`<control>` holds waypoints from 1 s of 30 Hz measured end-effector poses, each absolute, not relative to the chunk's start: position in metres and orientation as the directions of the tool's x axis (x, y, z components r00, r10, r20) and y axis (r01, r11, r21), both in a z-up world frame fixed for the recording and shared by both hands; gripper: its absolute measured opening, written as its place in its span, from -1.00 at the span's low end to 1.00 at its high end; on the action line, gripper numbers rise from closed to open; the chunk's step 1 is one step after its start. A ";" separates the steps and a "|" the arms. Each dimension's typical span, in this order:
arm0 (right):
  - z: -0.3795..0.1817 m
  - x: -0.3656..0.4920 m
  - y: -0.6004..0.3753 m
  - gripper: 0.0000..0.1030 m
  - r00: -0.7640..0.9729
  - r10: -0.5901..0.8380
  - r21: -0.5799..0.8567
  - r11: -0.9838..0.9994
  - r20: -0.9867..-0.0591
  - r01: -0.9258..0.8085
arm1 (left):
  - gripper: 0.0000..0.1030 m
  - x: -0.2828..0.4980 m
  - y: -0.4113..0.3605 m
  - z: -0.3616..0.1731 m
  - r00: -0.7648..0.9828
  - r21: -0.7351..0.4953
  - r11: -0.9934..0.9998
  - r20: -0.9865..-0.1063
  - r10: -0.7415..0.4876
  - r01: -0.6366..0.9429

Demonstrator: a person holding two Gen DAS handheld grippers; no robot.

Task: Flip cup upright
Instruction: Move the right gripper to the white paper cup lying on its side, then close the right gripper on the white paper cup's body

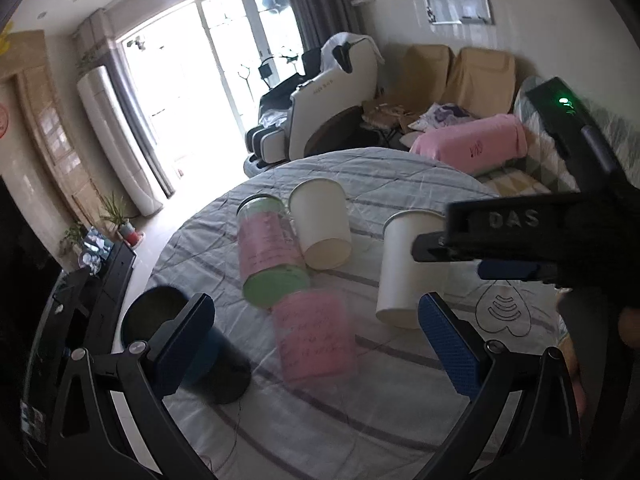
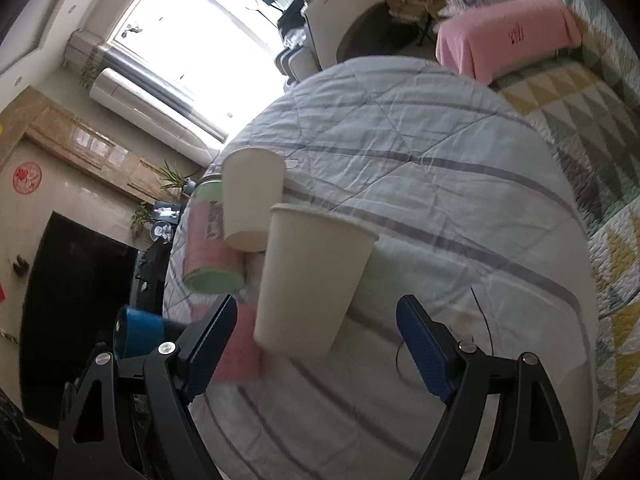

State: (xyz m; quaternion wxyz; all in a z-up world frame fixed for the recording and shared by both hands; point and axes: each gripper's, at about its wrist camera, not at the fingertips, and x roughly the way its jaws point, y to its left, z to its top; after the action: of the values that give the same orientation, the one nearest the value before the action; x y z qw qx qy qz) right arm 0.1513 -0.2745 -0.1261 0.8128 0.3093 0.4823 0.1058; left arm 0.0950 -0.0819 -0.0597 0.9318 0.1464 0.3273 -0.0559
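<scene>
Right wrist view was filled by a white paper cup, seen standing mouth up on a round table covered with a striped grey cloth, just ahead of the right gripper. That gripper's blue-padded fingers were spread wide, with the cup's base lying between them and no contact visible. Behind it a second white cup was seen mouth up beside a pink-labelled jar with a green lid. From the left wrist view, the left gripper was likewise held wide open and empty, a dark blue cup being partly hidden behind its left finger. A pink bundle was seen on the sofa beyond the table.
</scene>
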 end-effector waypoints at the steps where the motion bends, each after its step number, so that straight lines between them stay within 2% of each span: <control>1: -0.130 0.158 -0.276 0.62 0.506 0.481 0.615 0.778 -0.716 0.130 | 1.00 0.100 -0.085 -0.061 0.771 0.242 0.948 -0.637 -0.005 0.206; 9: -0.158 0.187 -0.279 0.62 0.449 0.578 0.690 0.712 -0.682 0.132 | 1.00 0.112 -0.102 -0.072 0.747 0.271 0.931 -0.665 -0.004 0.246; 15: -0.145 0.188 -0.275 0.60 0.491 0.583 0.676 0.737 -0.647 0.016 | 1.00 0.115 -0.102 -0.075 0.731 0.251 0.936 -0.682 -0.009 0.246; 22: -0.122 0.178 -0.265 0.31 0.538 0.556 0.600 0.792 -0.633 -0.113 | 1.00 0.113 -0.099 -0.077 0.713 0.215 0.945 -0.701 -0.025 0.245; 24: -0.128 0.186 -0.261 0.31 0.494 0.545 0.584 0.807 -0.677 -0.091 | 1.00 0.114 -0.099 -0.076 0.710 0.202 0.948 -0.704 -0.033 0.245; 30: -0.161 0.205 -0.274 0.54 0.410 0.657 0.740 0.669 -0.632 0.069 | 1.00 0.119 -0.096 -0.079 0.701 0.196 0.951 -0.713 -0.030 0.241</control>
State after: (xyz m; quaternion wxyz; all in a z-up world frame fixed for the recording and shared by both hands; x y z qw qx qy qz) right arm 0.2049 -0.2743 -0.1612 0.7596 0.3580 0.5074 0.1934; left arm 0.1189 -0.0957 -0.0794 0.9117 0.1387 0.3796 -0.0742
